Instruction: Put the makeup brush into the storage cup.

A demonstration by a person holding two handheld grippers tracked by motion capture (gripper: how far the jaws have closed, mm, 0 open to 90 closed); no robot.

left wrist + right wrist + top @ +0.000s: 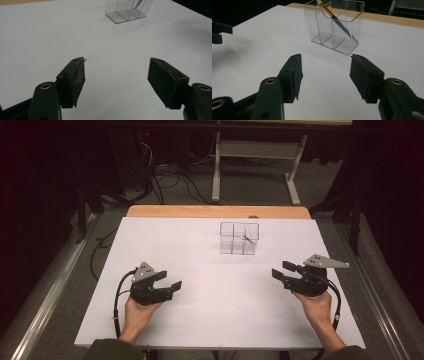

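High view: a white counter [200,285] is seen from above, with a clear divided organizer [239,238] standing toward the 12 o'clock side, slightly right of centre. A thin brush [247,239] is seen leaning inside it, though the compartment cannot be made out from here. The left gripper [170,281] is held at about 8 o'clock and the right gripper [279,270] at about 4 o'clock, each in a hand [136,312] and both well apart from the organizer. Both pairs of jaws are seen parted with nothing between them. Floor cables and a table frame are visible beyond the counter.

Left gripper view: the left gripper [117,75] is shown spread wide over bare counter [50,37], holding nothing. The organizer [128,10] is cut off at 12 o'clock, its base and dividers visible.

Right gripper view: the right gripper [325,72] is likewise shown open and empty. Detail lost from above is given here: the organizer [334,25] is seen whole at 12 o'clock, with three compartments, and the brush [329,12], with an orange handle and dark tip, is tilted across them. A part of the other gripper is caught at 9 o'clock.
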